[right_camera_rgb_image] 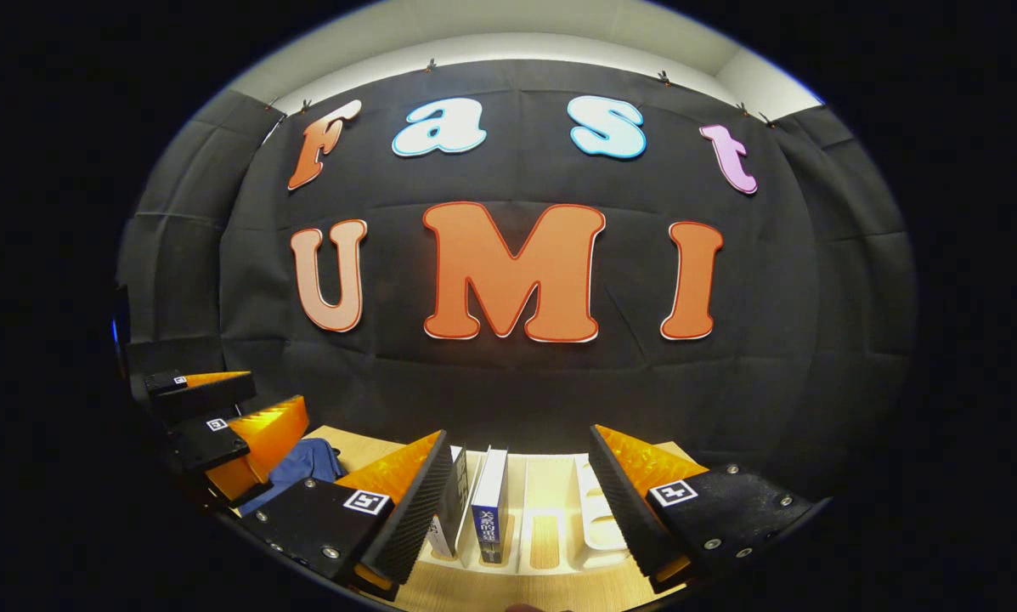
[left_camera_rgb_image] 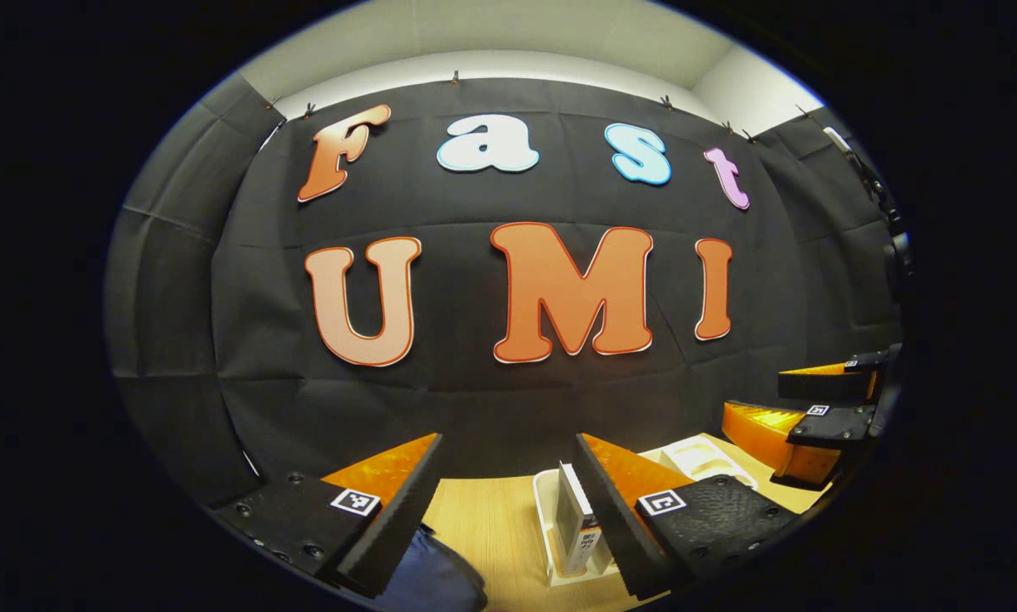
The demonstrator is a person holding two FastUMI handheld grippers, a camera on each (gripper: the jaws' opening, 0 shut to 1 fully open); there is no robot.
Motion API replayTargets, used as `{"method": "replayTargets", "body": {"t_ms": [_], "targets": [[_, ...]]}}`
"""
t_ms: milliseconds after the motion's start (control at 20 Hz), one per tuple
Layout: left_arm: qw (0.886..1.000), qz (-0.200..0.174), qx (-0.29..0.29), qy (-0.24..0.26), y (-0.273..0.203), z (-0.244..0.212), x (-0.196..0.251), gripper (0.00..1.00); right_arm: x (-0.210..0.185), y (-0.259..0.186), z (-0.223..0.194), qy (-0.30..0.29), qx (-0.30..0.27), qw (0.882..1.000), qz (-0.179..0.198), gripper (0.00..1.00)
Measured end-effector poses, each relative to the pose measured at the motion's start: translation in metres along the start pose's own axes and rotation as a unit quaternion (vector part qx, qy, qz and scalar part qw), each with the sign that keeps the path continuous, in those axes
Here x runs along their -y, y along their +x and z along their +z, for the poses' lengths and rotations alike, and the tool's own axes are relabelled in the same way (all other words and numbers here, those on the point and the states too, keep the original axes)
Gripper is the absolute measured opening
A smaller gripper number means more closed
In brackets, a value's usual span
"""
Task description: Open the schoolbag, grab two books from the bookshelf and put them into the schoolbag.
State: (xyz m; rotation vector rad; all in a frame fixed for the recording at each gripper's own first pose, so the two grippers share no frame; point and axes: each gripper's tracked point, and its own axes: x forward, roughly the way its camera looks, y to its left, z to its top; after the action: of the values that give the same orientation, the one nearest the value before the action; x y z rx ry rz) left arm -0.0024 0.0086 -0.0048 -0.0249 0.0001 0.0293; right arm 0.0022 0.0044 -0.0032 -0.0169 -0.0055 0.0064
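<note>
My left gripper is open above the wooden table, nothing between its fingers. Low in the left gripper view, a dark blue schoolbag lies beside the left finger. A white bookshelf rack with a book upright in it stands by the right finger. My right gripper is open too, hovering before the white bookshelf. Two books stand in its left slots: a dark one and a blue-spined one. The schoolbag shows at left behind the other gripper.
The wooden table runs under both grippers. The black cloth wall stands close behind the rack. In the left gripper view, the right gripper sits at the far right edge. The rack's right slots hold no books.
</note>
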Motion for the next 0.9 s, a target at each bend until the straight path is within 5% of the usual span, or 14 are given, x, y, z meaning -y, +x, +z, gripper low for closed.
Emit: {"method": "replayTargets", "body": {"t_ms": [900], "targets": [[1.0, 0.011, -0.002, 0.004, 0.007, -0.005, -0.008, 0.94, 0.003, 0.005, -0.004, 0.005, -0.009, 1.0, -0.005, 0.95]]}}
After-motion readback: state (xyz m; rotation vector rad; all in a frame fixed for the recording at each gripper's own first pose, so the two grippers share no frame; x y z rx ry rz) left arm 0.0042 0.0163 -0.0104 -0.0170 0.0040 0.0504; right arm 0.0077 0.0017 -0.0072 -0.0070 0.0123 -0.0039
